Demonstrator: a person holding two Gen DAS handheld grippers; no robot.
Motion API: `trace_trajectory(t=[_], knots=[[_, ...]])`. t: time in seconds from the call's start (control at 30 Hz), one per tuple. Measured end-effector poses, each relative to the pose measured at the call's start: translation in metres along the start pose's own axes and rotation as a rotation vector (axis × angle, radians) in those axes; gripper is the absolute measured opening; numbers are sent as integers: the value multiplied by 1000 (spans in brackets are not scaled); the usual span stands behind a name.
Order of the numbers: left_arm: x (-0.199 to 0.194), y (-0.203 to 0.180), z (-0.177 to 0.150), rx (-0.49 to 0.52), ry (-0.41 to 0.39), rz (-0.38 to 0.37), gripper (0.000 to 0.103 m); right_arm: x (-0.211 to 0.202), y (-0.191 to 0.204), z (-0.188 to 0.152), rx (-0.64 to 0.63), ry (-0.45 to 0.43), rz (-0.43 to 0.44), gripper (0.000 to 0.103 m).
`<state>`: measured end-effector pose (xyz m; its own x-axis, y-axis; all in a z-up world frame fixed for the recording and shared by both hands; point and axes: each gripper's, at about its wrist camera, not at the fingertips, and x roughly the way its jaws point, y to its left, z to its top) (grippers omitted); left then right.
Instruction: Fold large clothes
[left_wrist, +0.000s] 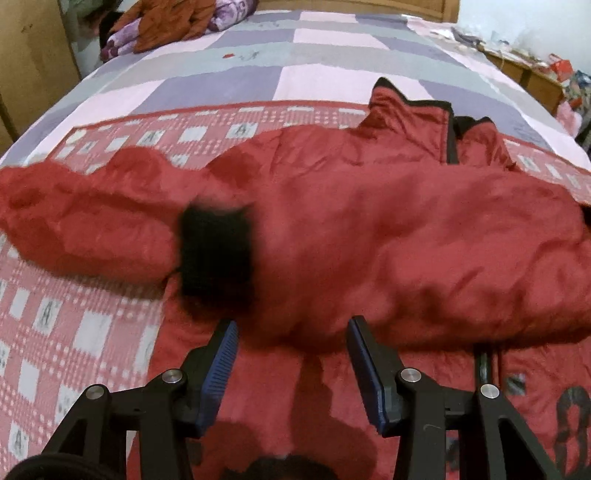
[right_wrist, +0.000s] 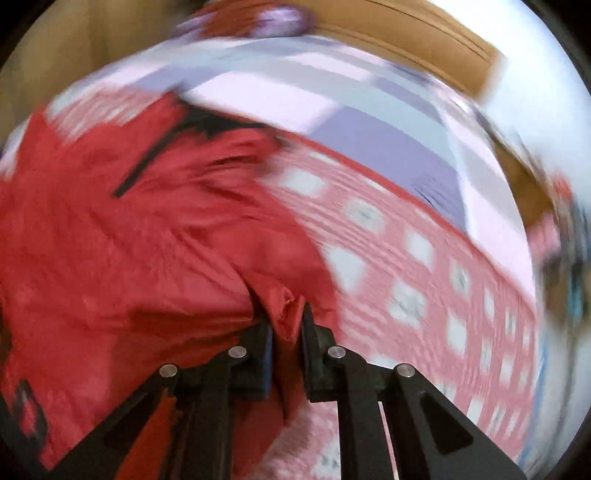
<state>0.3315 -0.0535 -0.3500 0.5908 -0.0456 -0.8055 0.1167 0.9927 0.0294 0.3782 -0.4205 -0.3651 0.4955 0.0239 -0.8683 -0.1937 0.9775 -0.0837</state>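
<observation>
Spread over a bed, a checked blanket (left_wrist: 74, 332) is being used as the folding surface. Ahead of the wide-open, empty left gripper (left_wrist: 291, 332), a red jacket (left_wrist: 369, 229) is lying, one sleeve with its black cuff (left_wrist: 216, 251) folded across it. A fold of jacket is being pinched between the jaws of the right gripper (right_wrist: 286, 317). Puffy, light, slippery cloth is being suggested; hems and cuffs are judged the surest places to be gripped.

On the red jacket (left_wrist: 406, 240) beneath my left gripper, one dark printed figure — apparently "8" — otherwise nothing legible.
</observation>
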Motion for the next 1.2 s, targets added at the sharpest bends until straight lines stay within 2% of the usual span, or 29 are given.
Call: trace_trajectory(t=[0.13,0.17,0.2,0.23,0.27,0.33,0.37,0.5,0.6,0.67,0.7,0.77,0.83,0.87,0.93,1.03,1.13,1.2], knots=[[19,-1,17,2,11,33,52,14,-45,-31,286,37,-43,14],[27,2,21,-2,24,46,52,14,-48,-34,320,30,-51,20],[31,5,22,-9,36,51,52,13,-50,-37,348,15,-56,32],[35,10,25,-24,50,54,52,12,-53,-39,371,8,-62,40],[33,14,27,-39,46,49,52,10,-55,-40,382,9,-58,50],[22,18,29,-42,10,42,51,-7,-54,-40,343,-14,-45,58],[14,17,30,-32,-18,38,51,-19,-47,-39,327,-30,-34,65],[-2,5,34,26,-78,15,52,-85,-24,-35,276,-181,-84,80],[-3,0,43,27,-85,17,52,-97,17,-20,268,-243,-62,83],[-7,1,51,-6,-106,1,52,-85,50,-6,233,-245,-82,83],[-7,1,54,-11,-107,-6,52,-73,68,2,215,-236,-119,83],[-7,0,59,-5,-109,-13,52,-41,90,10,232,-174,-138,83],[-3,-2,62,14,-100,-17,52,17,118,8,233,27,-30,86],[-2,-2,63,22,-96,-22,52,29,131,3,195,73,-4,86],[-1,-3,64,28,-95,-27,52,18,165,-10,44,-8,20,86],[-6,-5,65,21,-117,-57,52,4,173,-25,-18,-30,114,86],[-5,-19,66,53,-130,-96,53,-7,173,-26,-67,-57,99,86],[2,-35,69,97,-131,-121,53,-15,182,-23,-107,-86,120,85]])
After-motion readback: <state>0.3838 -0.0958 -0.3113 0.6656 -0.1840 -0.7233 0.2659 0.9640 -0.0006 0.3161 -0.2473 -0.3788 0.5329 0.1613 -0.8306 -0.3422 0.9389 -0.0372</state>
